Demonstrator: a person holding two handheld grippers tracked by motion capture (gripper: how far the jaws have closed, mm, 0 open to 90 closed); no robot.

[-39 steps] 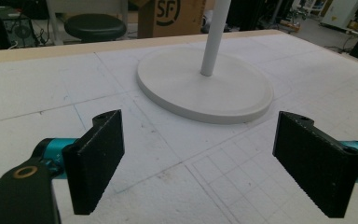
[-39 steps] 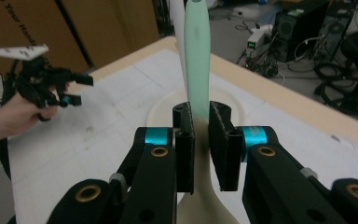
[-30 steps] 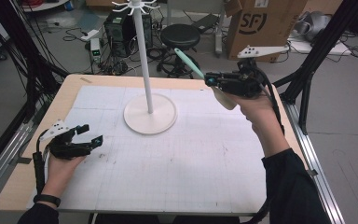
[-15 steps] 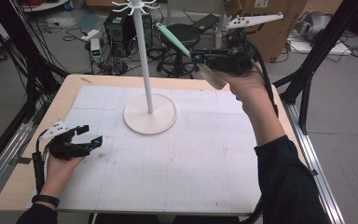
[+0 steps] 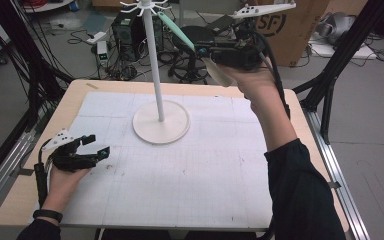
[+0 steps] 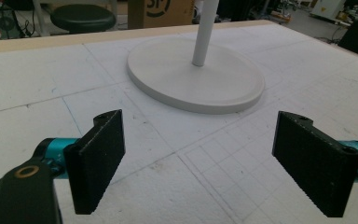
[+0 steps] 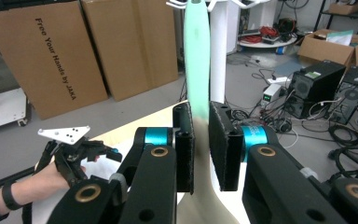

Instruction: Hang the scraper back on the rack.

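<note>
1. We see the right gripper (image 5: 205, 50) raised high beside the top of the white stand (image 5: 155, 75), its jaws clamped on a mint-green utensil (image 7: 197, 56) with a cream-coloured end (a spatula or shoehorn, we cannot tell which).
2. The utensil's green tip points up at the hooks (image 5: 145, 7) of the stand.
3. The left gripper (image 5: 97, 149) rests on the white mat (image 5: 195, 170), jaws spread wide, nothing between them.
4. The stand's round base (image 6: 196, 74) lies just ahead of the left gripper.
</note>
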